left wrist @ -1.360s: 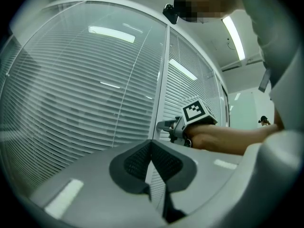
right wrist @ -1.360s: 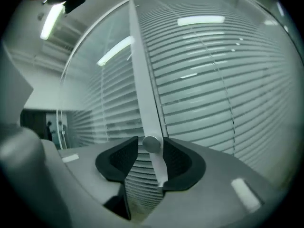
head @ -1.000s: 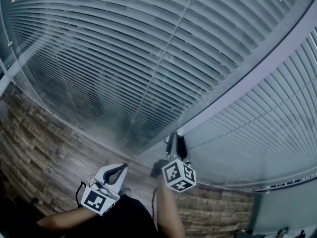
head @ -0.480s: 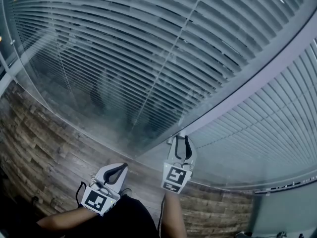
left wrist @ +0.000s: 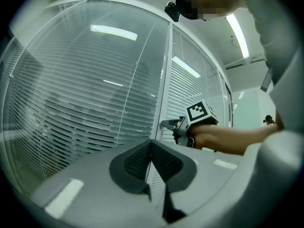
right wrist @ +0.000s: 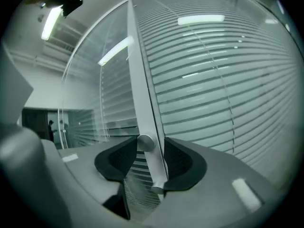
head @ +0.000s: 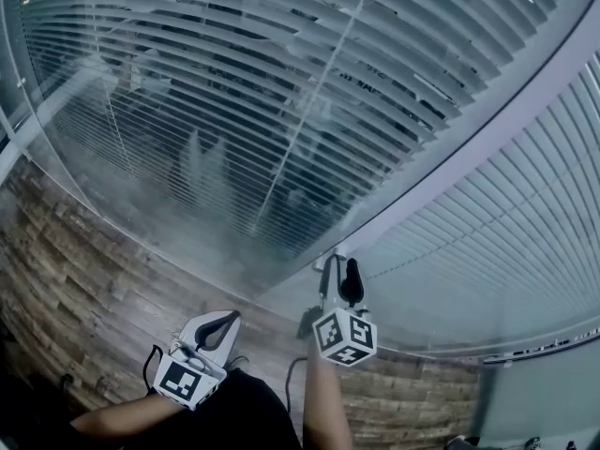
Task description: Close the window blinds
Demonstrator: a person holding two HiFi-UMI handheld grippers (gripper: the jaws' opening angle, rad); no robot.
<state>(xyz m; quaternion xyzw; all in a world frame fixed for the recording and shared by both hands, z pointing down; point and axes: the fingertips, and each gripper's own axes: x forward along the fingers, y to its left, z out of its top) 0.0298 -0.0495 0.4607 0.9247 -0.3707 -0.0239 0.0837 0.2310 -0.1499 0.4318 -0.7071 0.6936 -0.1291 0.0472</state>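
The right tongs point(head: 339, 265), jaws just opening, straddle the frame knob point(right wrist: 145, 142); the left tongs point(head: 231, 316) rest pressed together. The left pane's blinds point(head: 234, 111) show gaps, closing apparently unfinished.

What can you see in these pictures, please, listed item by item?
post: one, white, upright
blinds: two panels, pale grey, left and right of the post
knobs: two, silver, on the post
floor: one, brown wood planks, below the blinds
left gripper: one, grey, shut, empty, low at left
right gripper: one, grey, jaws open and just been opening, knobs between them
arms: two, bare, bottom edge
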